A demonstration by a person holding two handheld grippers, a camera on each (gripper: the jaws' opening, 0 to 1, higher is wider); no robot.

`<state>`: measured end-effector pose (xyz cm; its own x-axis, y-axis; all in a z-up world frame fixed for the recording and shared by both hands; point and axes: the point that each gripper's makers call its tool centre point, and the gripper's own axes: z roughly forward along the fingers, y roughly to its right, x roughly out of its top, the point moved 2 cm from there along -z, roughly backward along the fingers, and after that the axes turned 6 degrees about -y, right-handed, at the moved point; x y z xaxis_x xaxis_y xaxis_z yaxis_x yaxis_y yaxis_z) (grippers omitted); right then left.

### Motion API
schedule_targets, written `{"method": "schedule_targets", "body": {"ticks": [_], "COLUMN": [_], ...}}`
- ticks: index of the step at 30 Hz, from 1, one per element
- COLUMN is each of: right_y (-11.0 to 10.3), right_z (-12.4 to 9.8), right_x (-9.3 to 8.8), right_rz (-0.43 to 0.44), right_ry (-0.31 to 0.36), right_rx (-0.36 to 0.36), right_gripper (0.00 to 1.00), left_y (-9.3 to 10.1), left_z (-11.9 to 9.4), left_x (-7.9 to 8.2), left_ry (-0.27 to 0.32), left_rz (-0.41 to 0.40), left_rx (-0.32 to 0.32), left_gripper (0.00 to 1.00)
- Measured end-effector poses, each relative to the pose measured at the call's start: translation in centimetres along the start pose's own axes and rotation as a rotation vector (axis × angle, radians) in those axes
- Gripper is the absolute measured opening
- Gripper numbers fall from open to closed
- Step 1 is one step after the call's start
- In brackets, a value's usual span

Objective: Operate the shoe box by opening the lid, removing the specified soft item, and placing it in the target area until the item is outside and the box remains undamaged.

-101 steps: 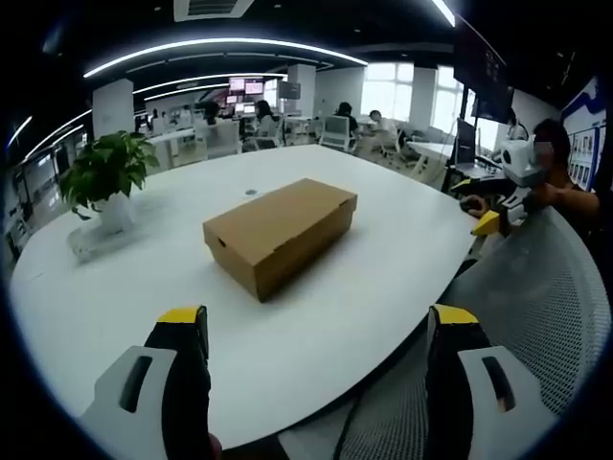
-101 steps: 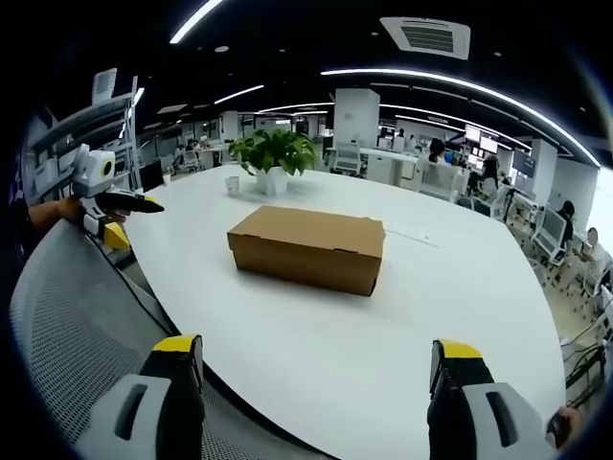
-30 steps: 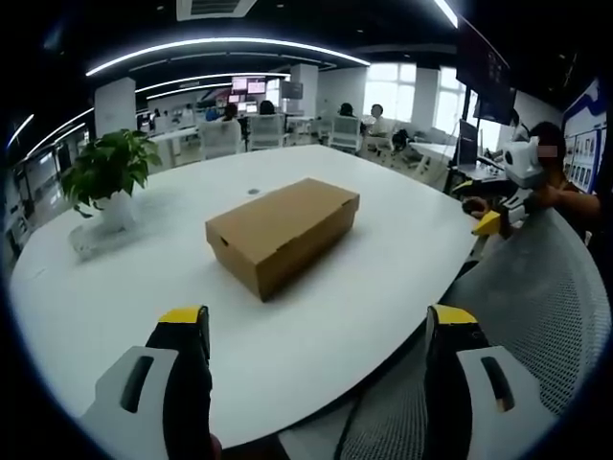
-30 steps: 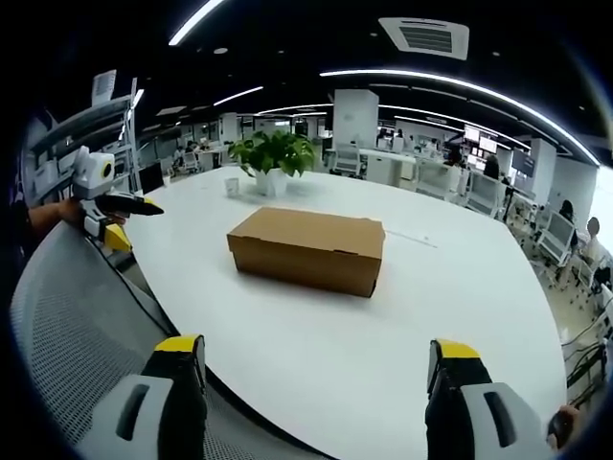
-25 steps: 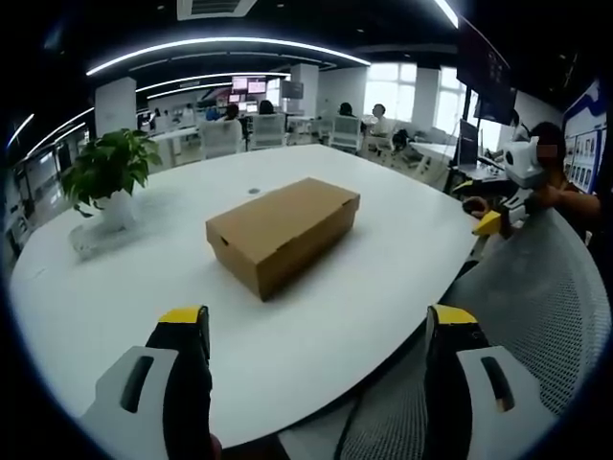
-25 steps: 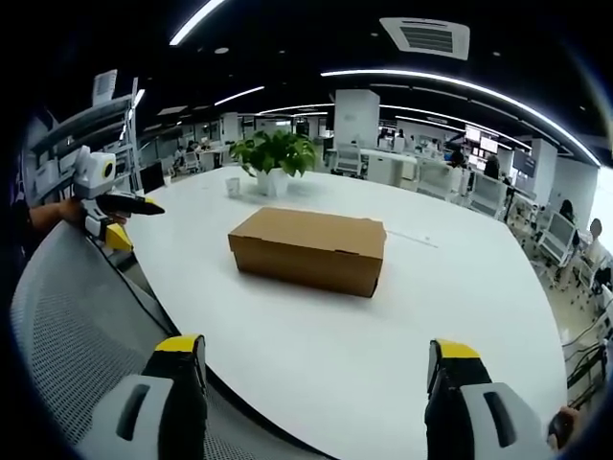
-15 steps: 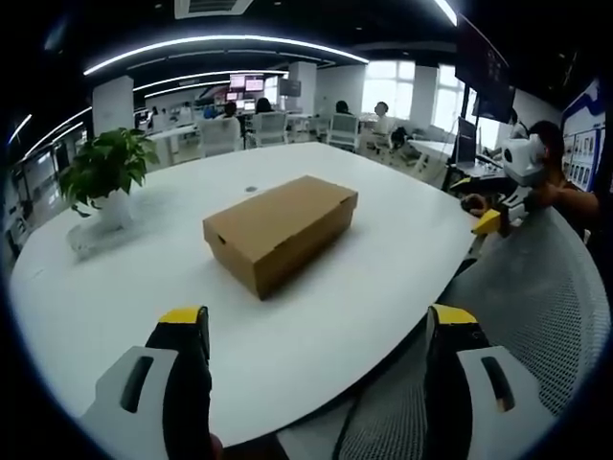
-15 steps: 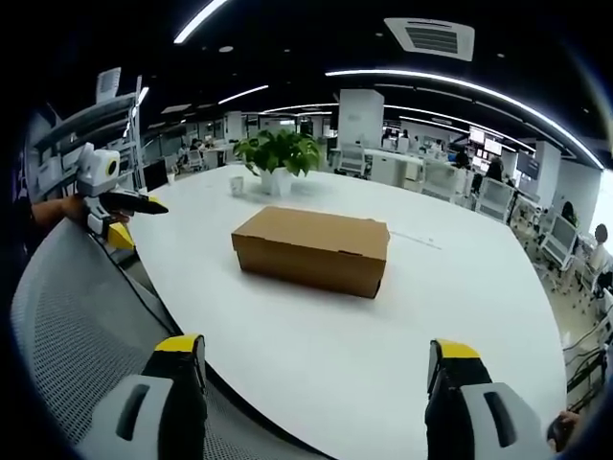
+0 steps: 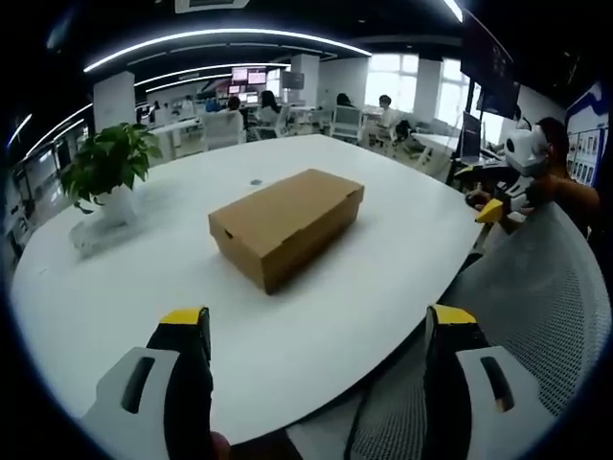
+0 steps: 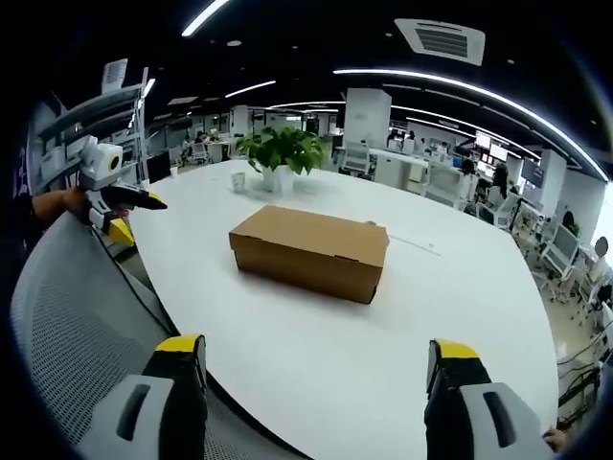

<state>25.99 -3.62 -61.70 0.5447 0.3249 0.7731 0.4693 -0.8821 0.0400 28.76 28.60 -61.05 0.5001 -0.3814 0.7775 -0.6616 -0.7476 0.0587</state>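
Cardboard shoe box [image 9: 285, 222] lies mid-table [image 9: 115, 287], lid closed, same spot as before. Left gripper [image 9: 316, 331] and right gripper [image 10: 314, 359] both spread wide, empty, well short of it; slight view shift only. Opening not yet begun

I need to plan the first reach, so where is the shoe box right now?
The closed shoe box lies mid-table on the white table, ahead of both open grippers, with the potted plant beyond it to the left in the left gripper view.
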Motion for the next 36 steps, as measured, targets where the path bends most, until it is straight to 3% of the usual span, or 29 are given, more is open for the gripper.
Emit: {"method": "schedule_targets", "body": {"ticks": [9,12,20,36], "right_y": [1.4,1.8,2.7,3.4], "right_z": [0.7,0.9,2.2,5.3], "right_x": [0.6,0.8,1.3,1.5], "right_rz": [0.003,0.004,-0.02,-0.045], "right_ry": [0.011,0.017,0.027,0.042], "right_rx": [-0.007,-0.01,-0.008,0.024], "right_gripper": [0.94,0.94,0.92,0.85], "left_y": [-1.2,-1.4,-1.8,-3.2], "left_z": [1.4,2.0,4.2,6.9], "left_x": [1.5,2.2,2.2,2.4], "left_ry": [0.005,0.031,0.024,0.04], "left_rz": [0.038,0.059,0.072,0.062], "left_rx": [-0.006,-0.023,-0.055,-0.036], "left_gripper": [0.88,0.87,0.82,0.74]}}
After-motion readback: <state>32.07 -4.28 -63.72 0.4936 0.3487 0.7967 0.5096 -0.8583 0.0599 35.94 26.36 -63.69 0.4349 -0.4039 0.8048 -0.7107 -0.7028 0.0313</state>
